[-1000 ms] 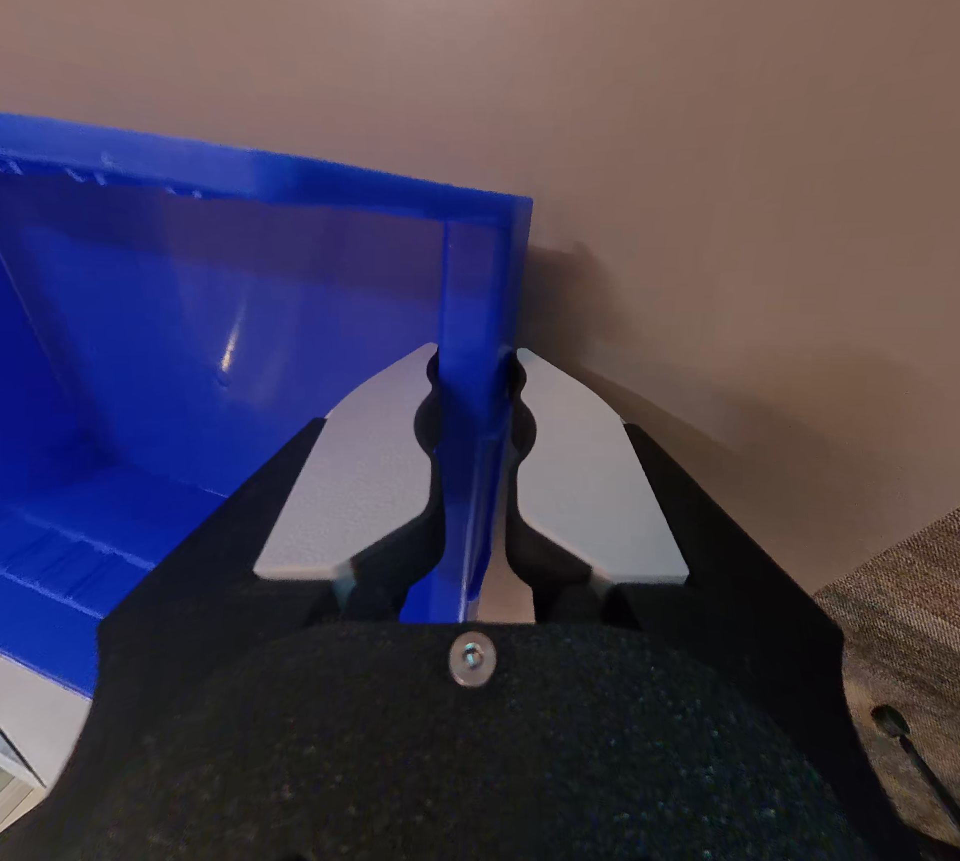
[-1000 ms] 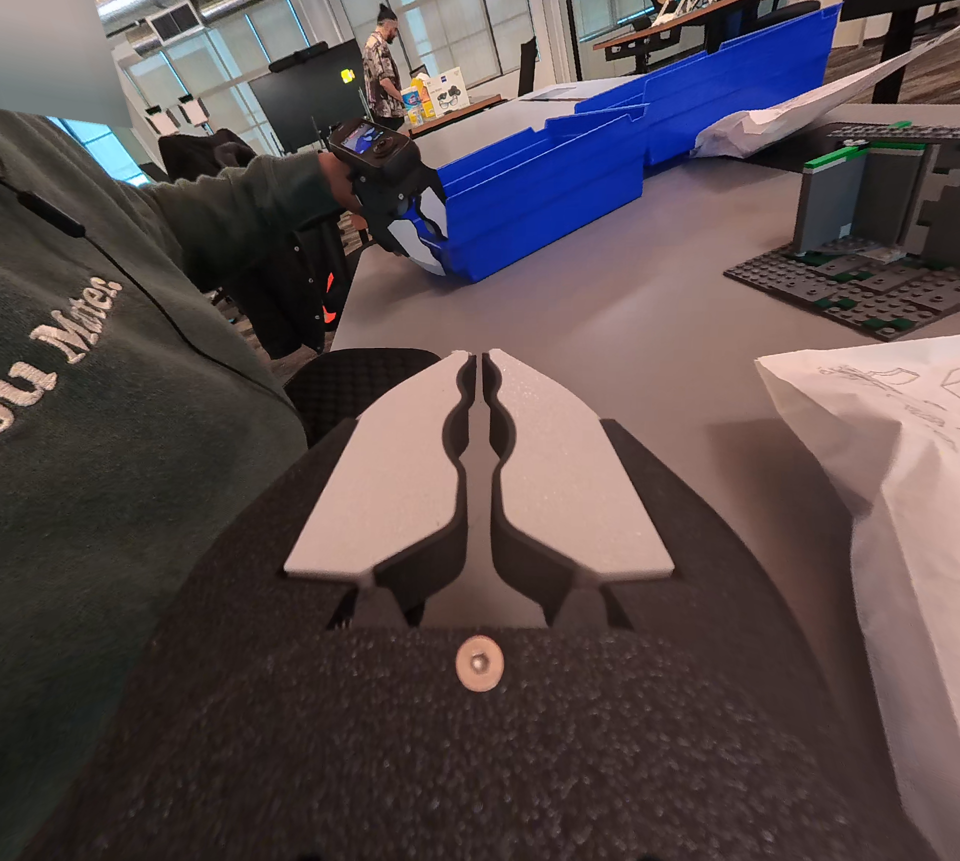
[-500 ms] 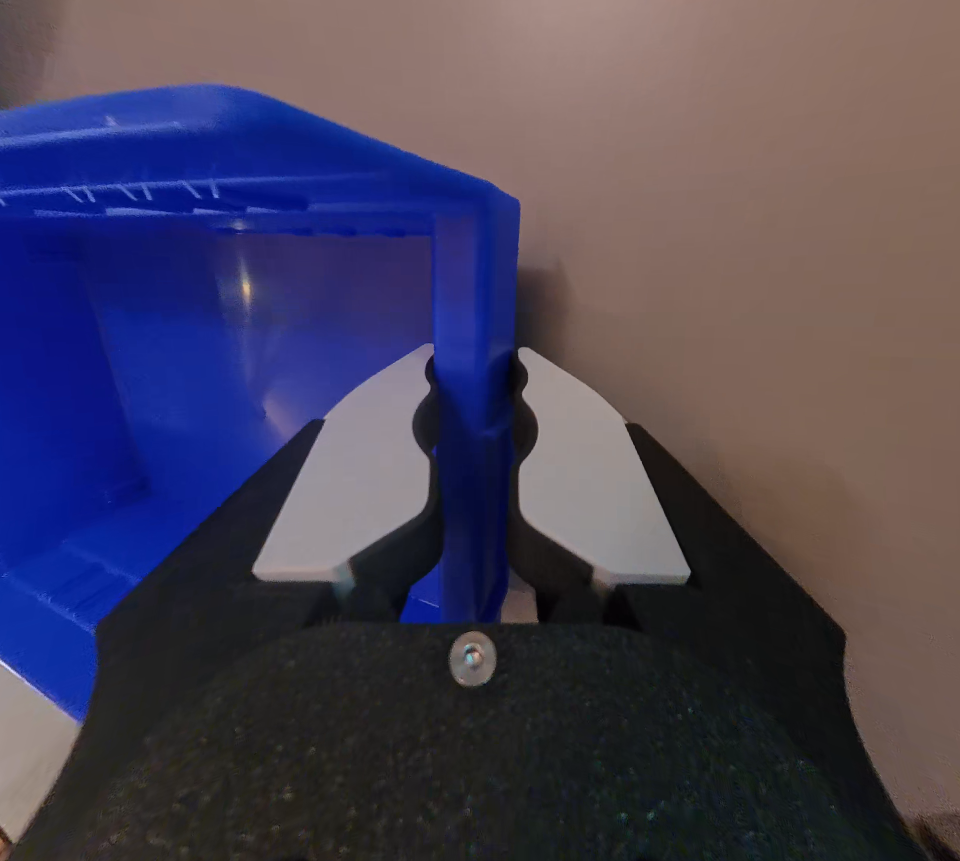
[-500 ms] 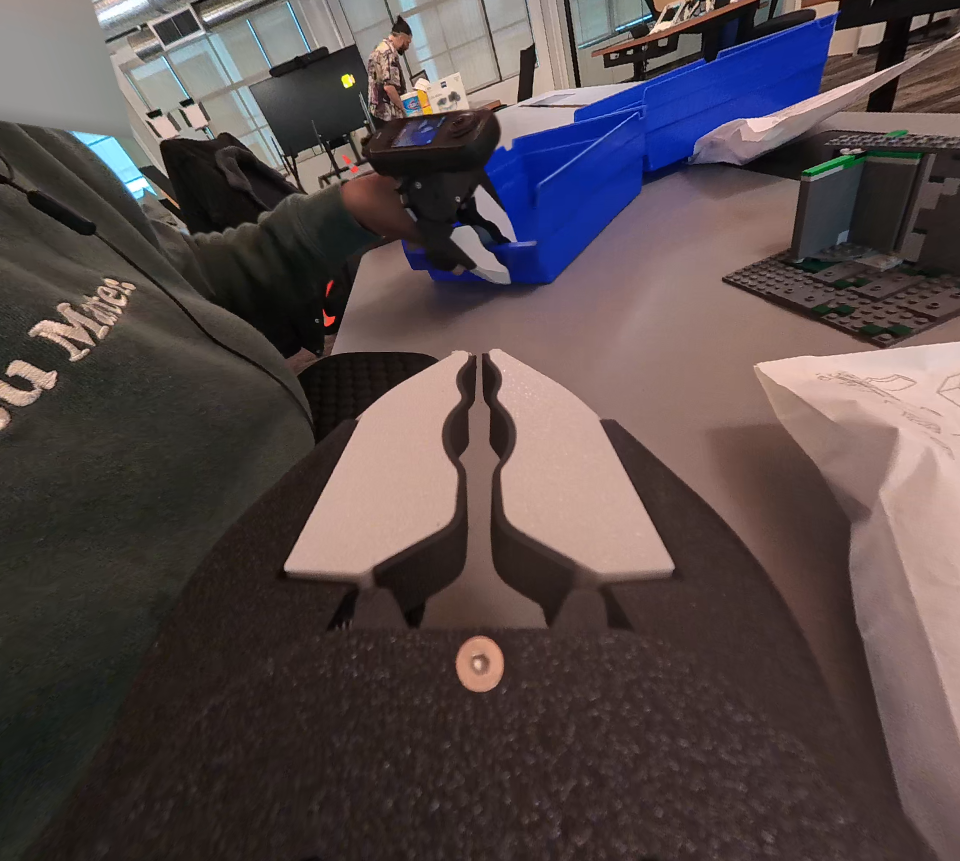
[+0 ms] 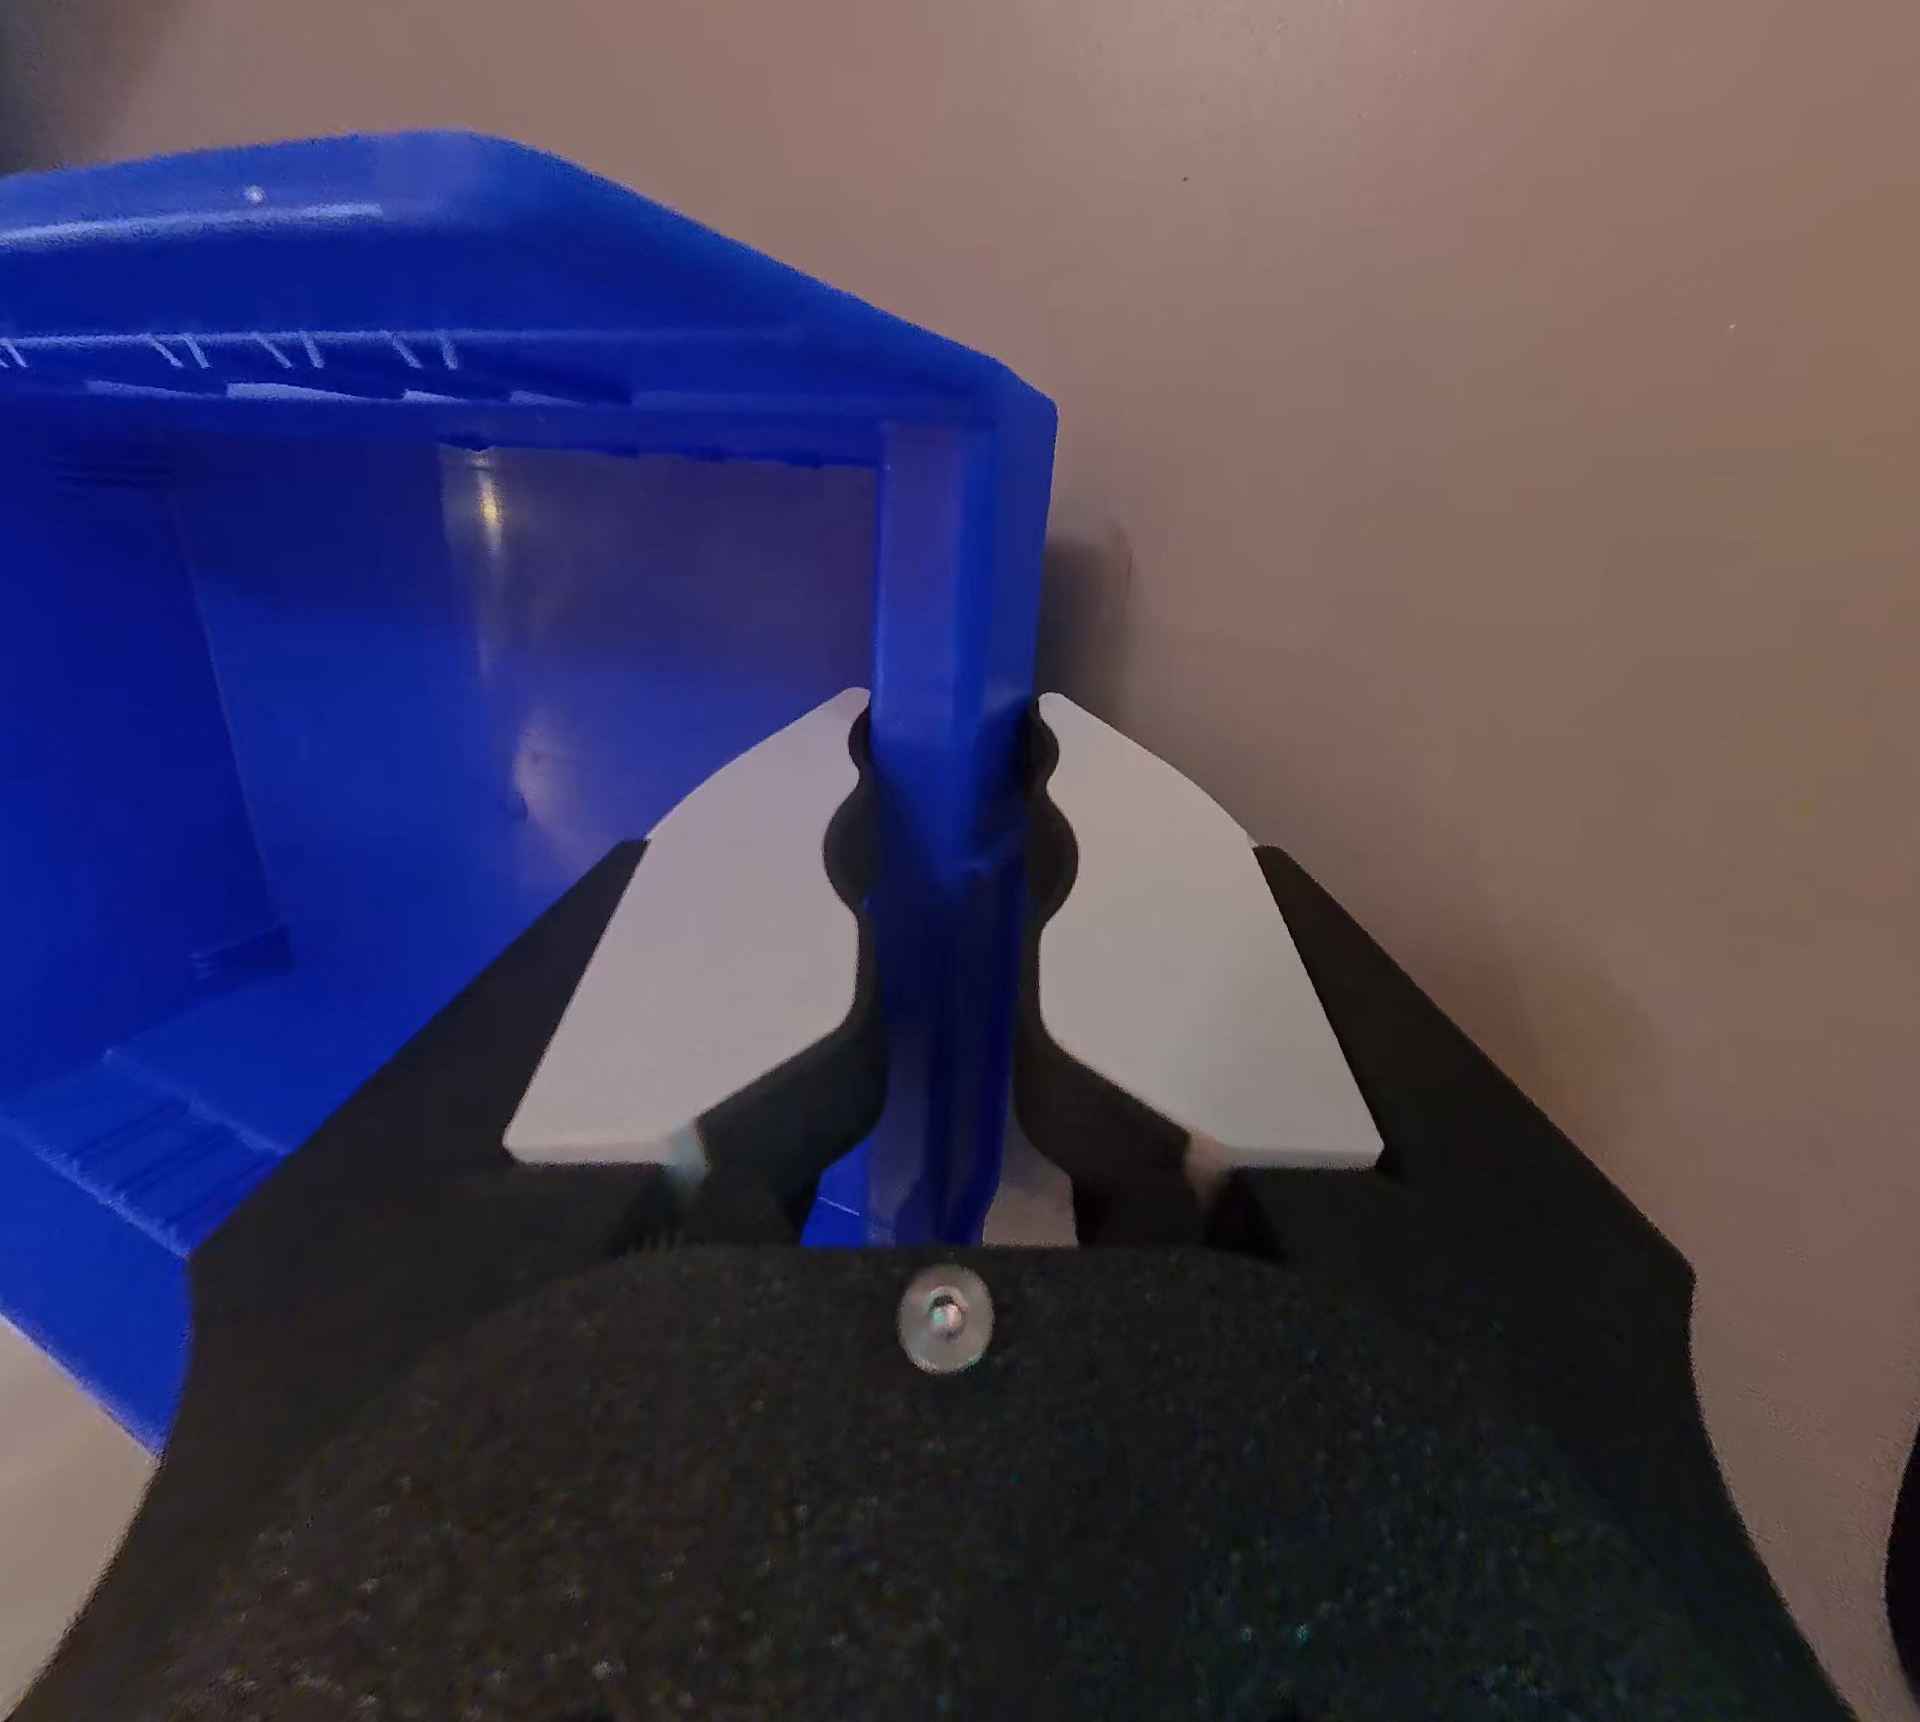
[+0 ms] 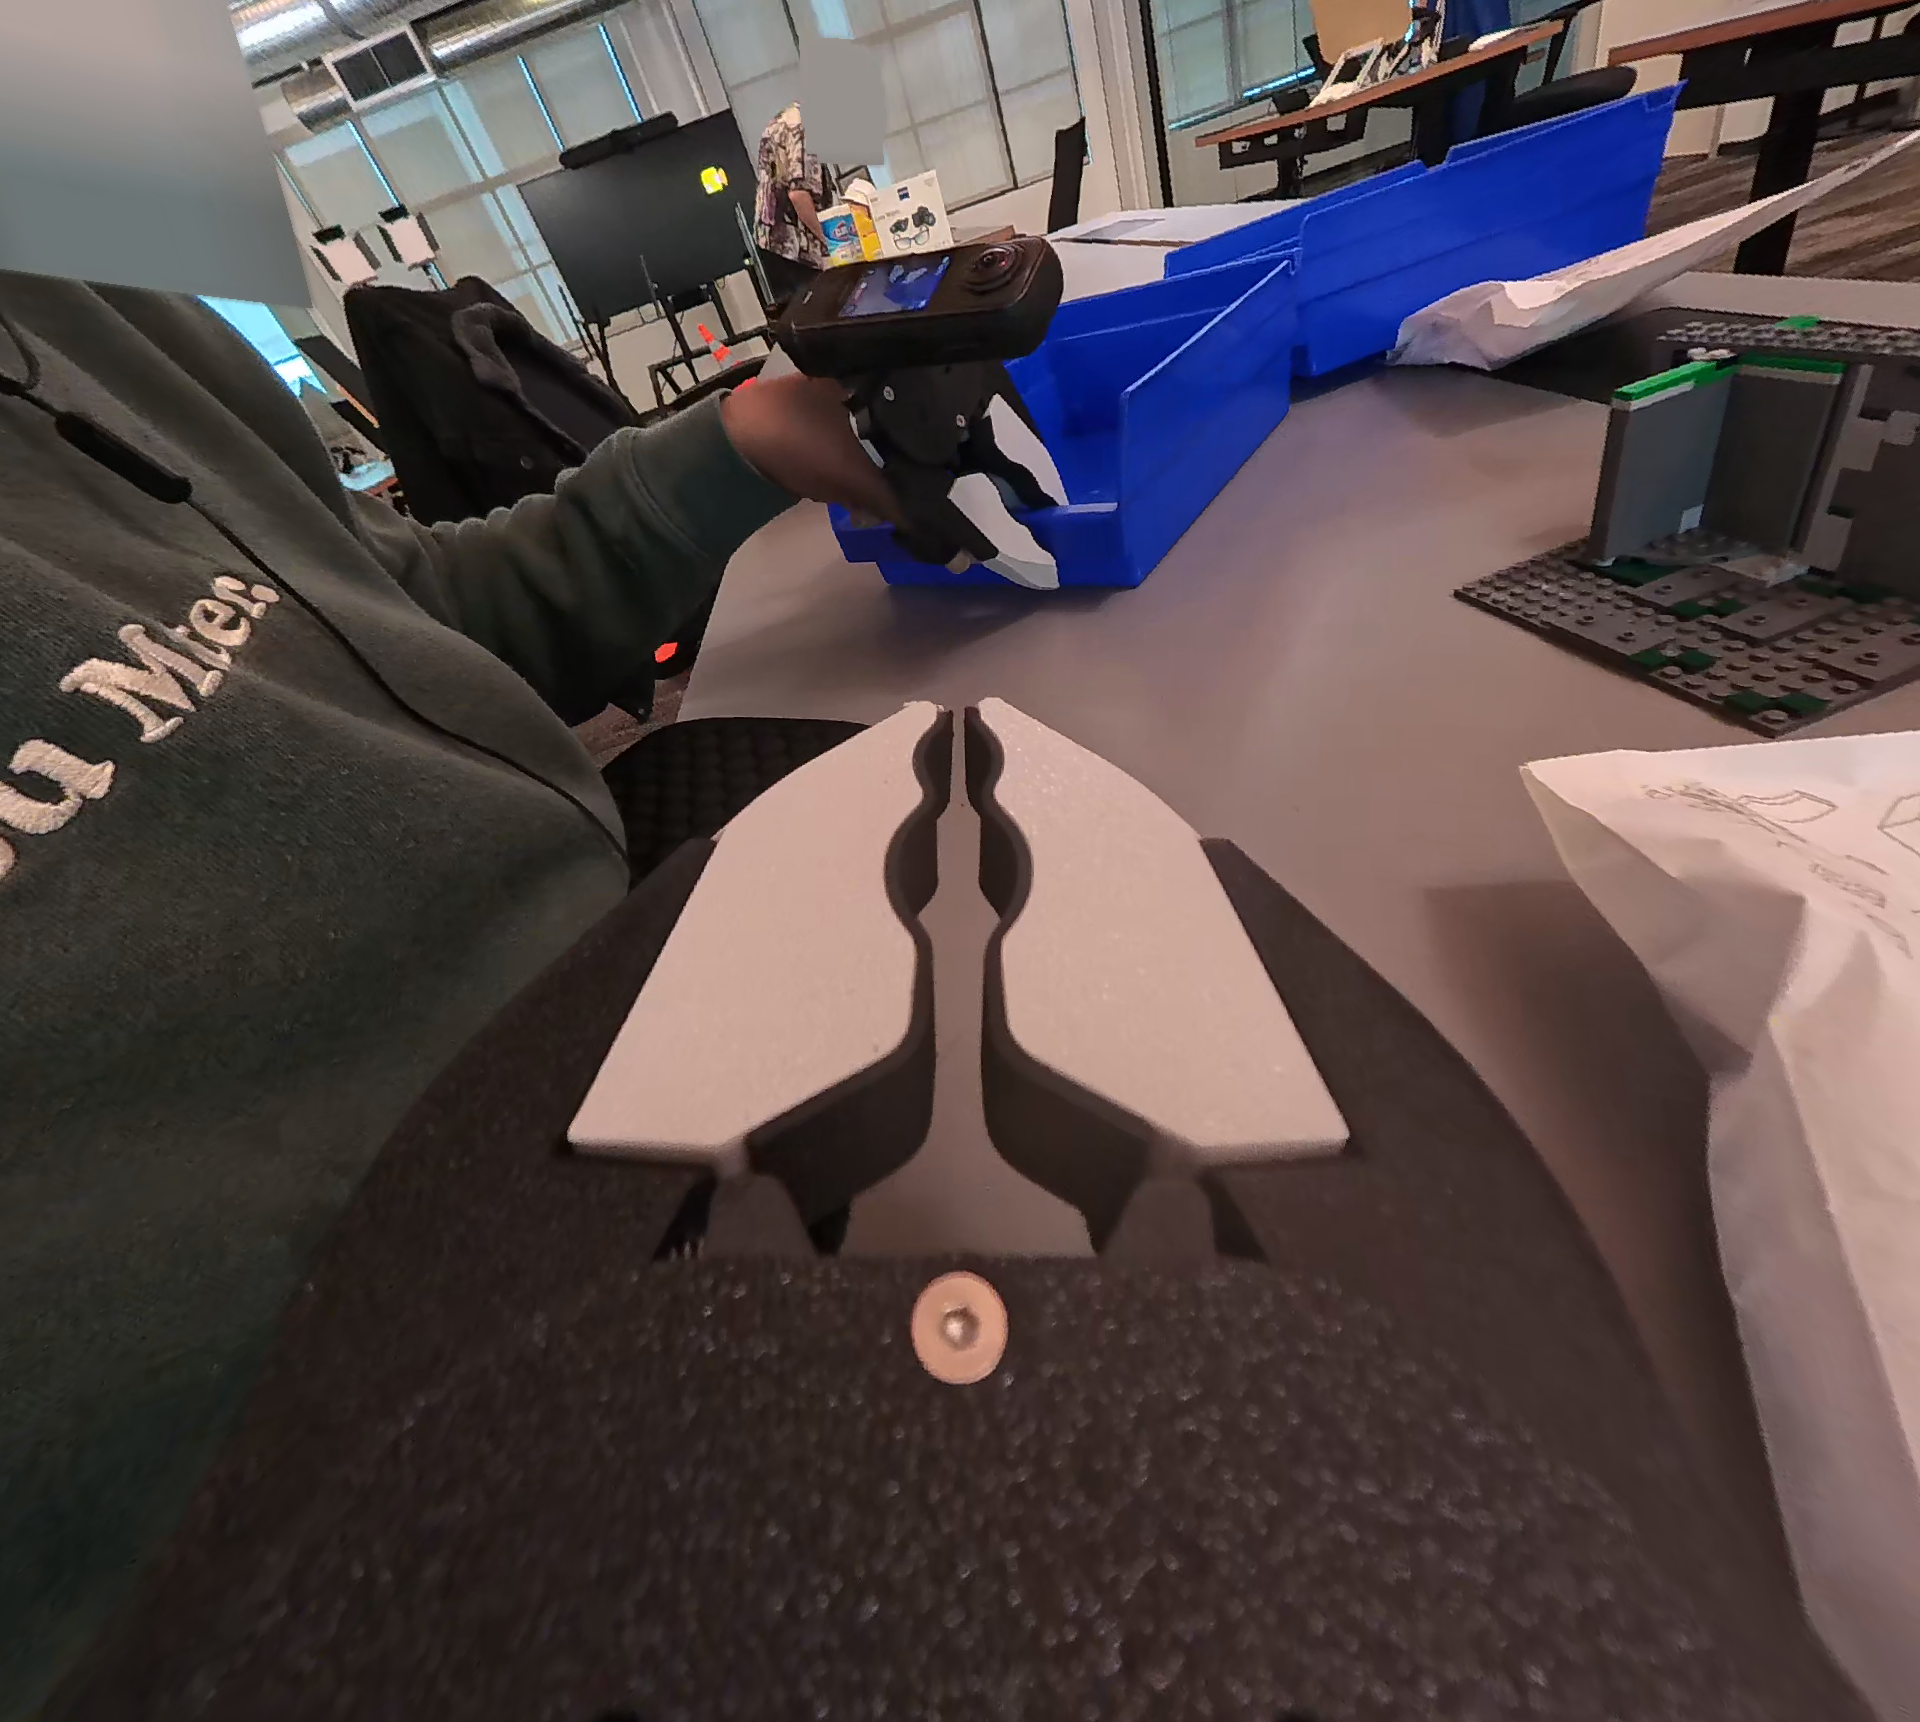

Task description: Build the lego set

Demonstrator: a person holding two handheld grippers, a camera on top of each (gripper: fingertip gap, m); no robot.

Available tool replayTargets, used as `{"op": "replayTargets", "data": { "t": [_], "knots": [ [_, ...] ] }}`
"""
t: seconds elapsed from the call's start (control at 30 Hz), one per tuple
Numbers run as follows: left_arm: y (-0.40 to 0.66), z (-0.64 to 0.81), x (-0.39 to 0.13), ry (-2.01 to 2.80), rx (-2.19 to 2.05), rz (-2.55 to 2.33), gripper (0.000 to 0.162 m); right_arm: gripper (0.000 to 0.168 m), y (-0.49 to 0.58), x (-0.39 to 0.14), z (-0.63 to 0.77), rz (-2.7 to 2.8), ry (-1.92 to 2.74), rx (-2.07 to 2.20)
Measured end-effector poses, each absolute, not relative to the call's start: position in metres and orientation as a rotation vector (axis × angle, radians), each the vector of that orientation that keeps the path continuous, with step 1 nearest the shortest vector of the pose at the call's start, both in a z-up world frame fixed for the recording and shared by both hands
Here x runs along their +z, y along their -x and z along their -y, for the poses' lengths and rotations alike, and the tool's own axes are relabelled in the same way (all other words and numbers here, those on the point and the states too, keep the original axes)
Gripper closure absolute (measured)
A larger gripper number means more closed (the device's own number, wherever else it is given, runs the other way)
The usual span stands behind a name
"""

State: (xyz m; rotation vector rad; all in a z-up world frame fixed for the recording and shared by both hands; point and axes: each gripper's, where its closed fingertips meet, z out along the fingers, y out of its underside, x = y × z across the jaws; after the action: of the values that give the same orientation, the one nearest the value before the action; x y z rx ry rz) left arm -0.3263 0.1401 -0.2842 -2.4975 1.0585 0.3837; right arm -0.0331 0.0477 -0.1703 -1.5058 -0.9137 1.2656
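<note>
Left gripper (image 5: 943, 742) is clamped on the end wall of a blue bin (image 5: 436, 737), one finger inside, one outside, gripping near the wall's corner. In the right wrist view the same left gripper (image 6: 997, 529) sits at the bin's (image 6: 1164, 436) near end, by the table's left edge. The bin's long axis runs away from that grip toward the far side of the table; a second longer blue bin (image 6: 1486, 238) lies beyond it. No bricks are visible inside the first bin.

Right gripper (image 6: 958, 716) hangs over the table's near edge, jaws almost together with a thin slit, holding nothing.

The lego build (image 6: 1756, 529), grey walls on a dark studded baseplate, stands toward the table's right edge, well apart from the bin and ahead-right of the right gripper. The right gripper is the nearer one to it. White paper bag (image 6: 1766, 997) lies at the near right corner.

Table (image 6: 1247, 685) is smooth grey, so the bin will probably slide easily. The room is an open office with windows, ducts and desks.
</note>
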Motion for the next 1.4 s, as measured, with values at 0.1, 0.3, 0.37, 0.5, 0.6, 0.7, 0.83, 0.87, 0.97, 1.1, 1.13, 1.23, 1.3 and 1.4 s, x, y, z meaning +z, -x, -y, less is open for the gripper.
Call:
{"op": "replayTargets", "data": {
  "t": [0.1,0.3,0.37,0.5,0.6,0.7,0.83,0.87,0.97,1.1,1.13,1.23,1.3,1.4],
  "knots": [
    [0.326,-0.141,-0.284,2.461,0.389,-1.073,0.137,0.167,0.033,-0.169,-0.046,0.918,1.499,1.263],
    [0.326,-0.138,-0.267,2.352,0.387,-1.039,0.126,0.167,0.034,-0.167,-0.045,0.922,1.492,1.258],
    [0.318,-0.130,-0.250,2.318,0.335,-1.011,0.125,0.167,0.034,-0.168,-0.045,0.925,1.493,1.254],
    [0.277,-0.117,-0.212,2.136,0.212,-1.043,0.130,0.167,0.034,-0.168,-0.045,0.926,1.492,1.249],
    [0.231,-0.119,-0.188,1.938,0.044,-1.052,0.144,0.167,0.034,-0.165,-0.044,0.925,1.483,1.236],
    [0.188,-0.124,-0.173,1.762,-0.111,-1.007,0.157,0.167,0.030,-0.165,-0.050,0.896,1.505,1.191],
    [0.143,-0.132,-0.151,1.597,-0.339,-0.829,0.162,0.166,0.020,-0.162,-0.063,0.812,1.526,1.139],
    [0.136,-0.135,-0.145,1.569,-0.369,-0.783,0.162,0.166,0.016,-0.160,-0.067,0.787,1.527,1.124],
    [0.127,-0.156,-0.131,1.533,-0.375,-0.660,0.162,0.167,0.003,-0.161,-0.085,0.713,1.556,1.023],
    [0.126,-0.199,-0.106,1.535,-0.358,-0.488,0.162,0.168,-0.014,-0.170,-0.109,0.656,1.614,0.840],
    [0.127,-0.211,-0.098,1.534,-0.364,-0.438,0.162,0.168,-0.018,-0.173,-0.115,0.639,1.625,0.799],
    [0.133,-0.247,-0.079,1.508,-0.335,-0.327,0.162,0.168,-0.030,-0.176,-0.128,0.564,1.636,0.692],
    [0.142,-0.270,-0.067,1.489,-0.273,-0.284,0.162,0.168,-0.037,-0.175,-0.133,0.534,1.624,0.616],
    [0.158,-0.304,-0.054,1.490,-0.198,-0.217,0.162,0.168,-0.043,-0.174,-0.136,0.521,1.600,0.524]
  ]
}}
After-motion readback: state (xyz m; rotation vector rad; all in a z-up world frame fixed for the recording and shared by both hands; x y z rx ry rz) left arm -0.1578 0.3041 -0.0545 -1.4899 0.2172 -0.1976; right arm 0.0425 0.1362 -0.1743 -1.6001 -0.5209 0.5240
